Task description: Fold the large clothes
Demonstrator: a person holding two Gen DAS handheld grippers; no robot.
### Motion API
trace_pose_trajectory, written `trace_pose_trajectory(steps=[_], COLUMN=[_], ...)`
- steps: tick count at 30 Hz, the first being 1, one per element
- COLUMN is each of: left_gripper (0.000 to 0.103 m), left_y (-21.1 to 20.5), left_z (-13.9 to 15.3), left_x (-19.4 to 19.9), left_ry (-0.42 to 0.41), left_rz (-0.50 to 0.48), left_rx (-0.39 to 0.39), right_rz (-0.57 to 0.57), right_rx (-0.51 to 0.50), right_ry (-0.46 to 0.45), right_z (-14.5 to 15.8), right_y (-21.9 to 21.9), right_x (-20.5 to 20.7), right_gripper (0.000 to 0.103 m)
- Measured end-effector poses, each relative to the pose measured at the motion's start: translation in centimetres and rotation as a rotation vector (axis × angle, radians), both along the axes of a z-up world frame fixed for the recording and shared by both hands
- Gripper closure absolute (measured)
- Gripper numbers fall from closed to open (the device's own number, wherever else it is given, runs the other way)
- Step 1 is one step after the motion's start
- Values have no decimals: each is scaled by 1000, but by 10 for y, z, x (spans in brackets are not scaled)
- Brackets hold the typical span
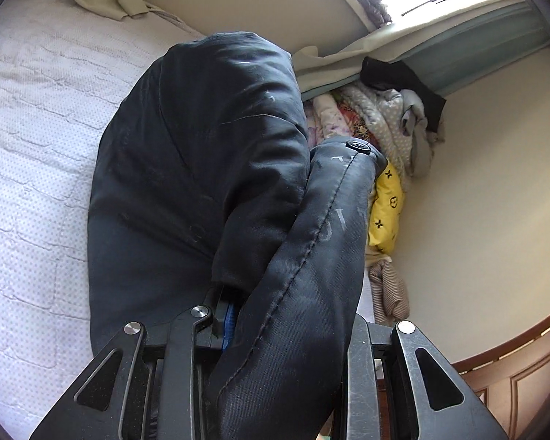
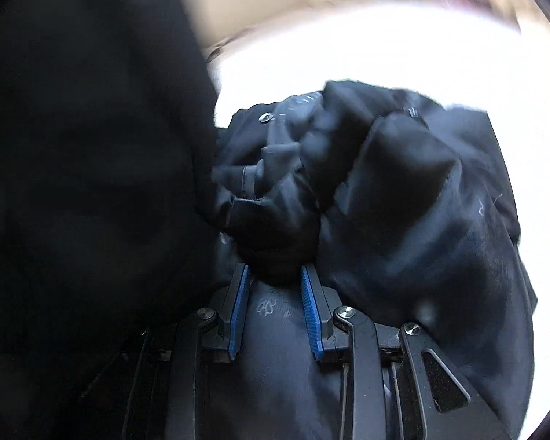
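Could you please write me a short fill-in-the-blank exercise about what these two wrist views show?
1. Both tools grip a ____ coloured jacket.
2. The ribbed pads on the right tool are ____ in colour.
3. In the pile of clothes by the wall, the patterned item nearest the jacket is ____.

Missing words: dark; blue; yellow

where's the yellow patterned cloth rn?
Left wrist view, right of centre: the yellow patterned cloth sits in the clothes pile against the cream wall, just right of the black jacket, above a striped beige garment.
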State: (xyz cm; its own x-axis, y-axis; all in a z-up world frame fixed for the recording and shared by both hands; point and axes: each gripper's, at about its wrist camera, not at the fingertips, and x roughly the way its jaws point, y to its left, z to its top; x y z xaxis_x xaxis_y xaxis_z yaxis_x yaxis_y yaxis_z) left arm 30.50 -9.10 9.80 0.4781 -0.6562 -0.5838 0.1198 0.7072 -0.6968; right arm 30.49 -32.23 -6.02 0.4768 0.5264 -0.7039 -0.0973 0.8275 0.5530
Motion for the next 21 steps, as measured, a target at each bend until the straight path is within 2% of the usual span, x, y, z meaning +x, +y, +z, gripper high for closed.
trace_pose_trajectory(steps=[1,3,5,7,8,11,13,16,18,21], left_gripper=[71,71,71,71,70,68,67,62,58,45], left_y=[-5,-15,-31,-47,-55,-86,-106,-131,-141,-155], left_z=[-2,-2,-7,-12,-14,-29,-39,-54,-58,-61], left_x=[2,-3,-2,-5,-4,-10,-14,-24,-31,-41], left_ry=[4,4,1,-2,-4,-15,-28,-65,-100,-167], left_rz=[-2,-12,-27,-46,-54,-88,-110,-148,-166,-209], left_rx=[9,24,54,83,98,164,206,273,314,379], right_rz=[-33,-85,-147,-196,-208,-199,-175,-151,-134,-113], right_rx=[77,146,146,198,236,424,496,503,483,432], right_ry=[37,64,35,-14,-24,-51,-54,-42,-4,26], right_z=[6,20,39,57,61,72,74,73,68,64], right_y=[-16,-42,-70,-97,-107,-137,-149,-150,-148,-142], right_x=[-2,-8,-19,-32,-36,-46,-49,-48,-45,-39], right_gripper=[77,70,62,47,45,28,21,18,18,17])
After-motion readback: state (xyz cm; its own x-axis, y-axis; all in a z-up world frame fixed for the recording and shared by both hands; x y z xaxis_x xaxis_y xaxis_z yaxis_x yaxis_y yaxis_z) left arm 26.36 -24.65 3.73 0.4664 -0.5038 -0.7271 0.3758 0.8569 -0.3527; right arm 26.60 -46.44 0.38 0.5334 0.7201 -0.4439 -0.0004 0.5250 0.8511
